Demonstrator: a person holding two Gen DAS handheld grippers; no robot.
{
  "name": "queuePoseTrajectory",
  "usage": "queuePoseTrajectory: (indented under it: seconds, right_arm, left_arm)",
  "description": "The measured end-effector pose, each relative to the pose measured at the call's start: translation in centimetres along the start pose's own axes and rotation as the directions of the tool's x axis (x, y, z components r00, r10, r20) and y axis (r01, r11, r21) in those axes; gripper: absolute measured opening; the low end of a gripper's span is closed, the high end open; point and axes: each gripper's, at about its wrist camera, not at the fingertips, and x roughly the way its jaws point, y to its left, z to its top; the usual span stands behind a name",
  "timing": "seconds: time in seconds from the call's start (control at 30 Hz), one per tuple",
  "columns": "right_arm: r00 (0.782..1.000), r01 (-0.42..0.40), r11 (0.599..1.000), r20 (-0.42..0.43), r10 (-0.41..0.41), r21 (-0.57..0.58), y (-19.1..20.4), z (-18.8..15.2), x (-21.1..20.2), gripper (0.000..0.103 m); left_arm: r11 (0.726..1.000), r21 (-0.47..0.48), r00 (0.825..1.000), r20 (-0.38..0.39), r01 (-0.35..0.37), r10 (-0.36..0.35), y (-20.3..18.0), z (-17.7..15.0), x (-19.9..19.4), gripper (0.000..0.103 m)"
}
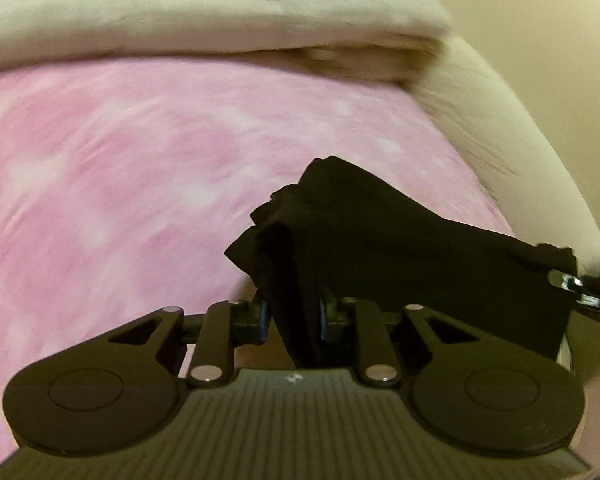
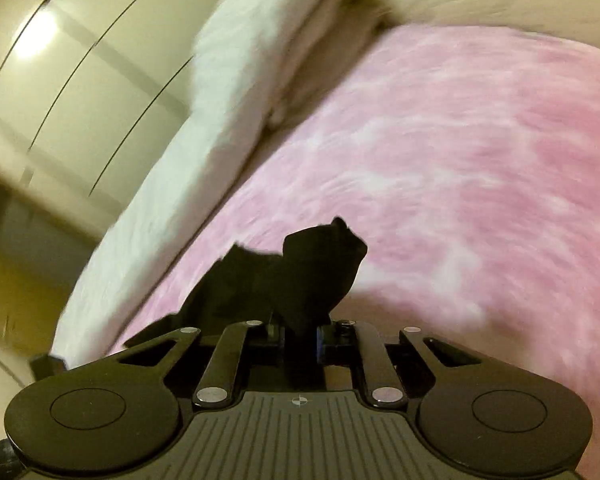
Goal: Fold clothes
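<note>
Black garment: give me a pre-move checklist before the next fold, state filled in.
1. Left gripper shut on the black garment: ok.
2. Right gripper shut on it: ok.
3. Cloth spans between both grippers: ok, in the left wrist view.
4. Pink bedspread bare ahead for laying down: ok.
5. Garment flat and unbunched: not ok, bunched at both sets of fingers.
6. Lower hem position: cannot tell.
</note>
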Motion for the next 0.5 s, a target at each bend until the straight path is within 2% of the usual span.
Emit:
queuePoseTrajectory:
  seconds: [0.1, 0.13, 0.2, 0.3, 0.4, 0.5]
  right_arm:
    - [0.993, 0.014, 1.000, -0.117, -0.015, -0.008, -1.3, 0.2, 5.5, 0.017]
    - [0.986, 0.066, 0.998, -0.151, -0.065, 0.000, -2.2, -0.3, 7.2, 0.026]
    - [0.963, 0.212, 0.977, -0.178, -0.203, 0.034, -3.6, -1.6, 9.0, 0.035]
    - [0.968, 0.245, 0.962, -0.088, -0.235, 0.121, -3.9, -3.7, 7.3, 0.038]
    - [0.959, 0.284, 0.954, -0.009, -0.285, 0.095, -1.7, -6.4, 4.9, 0.039]
    - [0.977, 0.212, 0.976, 0.006, -0.213, 0.043, 1.4, -9.2, 4.3, 0.039]
  left_arm:
    - [0.995, -0.068, 0.995, -0.062, -0.078, 0.074, 2.2, -2.7, -0.1, 0.025]
    - [0.991, -0.086, 0.992, -0.084, -0.104, 0.097, 2.9, -3.5, -0.1, 0.024]
    - [0.985, -0.101, 0.986, -0.106, -0.142, 0.131, 4.1, -4.6, -0.6, 0.024]
    - [0.992, 0.014, 0.985, -0.122, -0.124, 0.124, 3.7, -4.0, 0.1, 0.022]
    - [0.986, 0.138, 0.982, -0.149, -0.097, 0.117, 3.2, -3.3, 1.2, 0.022]
    - [0.964, 0.260, 0.978, -0.175, -0.065, 0.113, 2.7, -2.6, 2.4, 0.023]
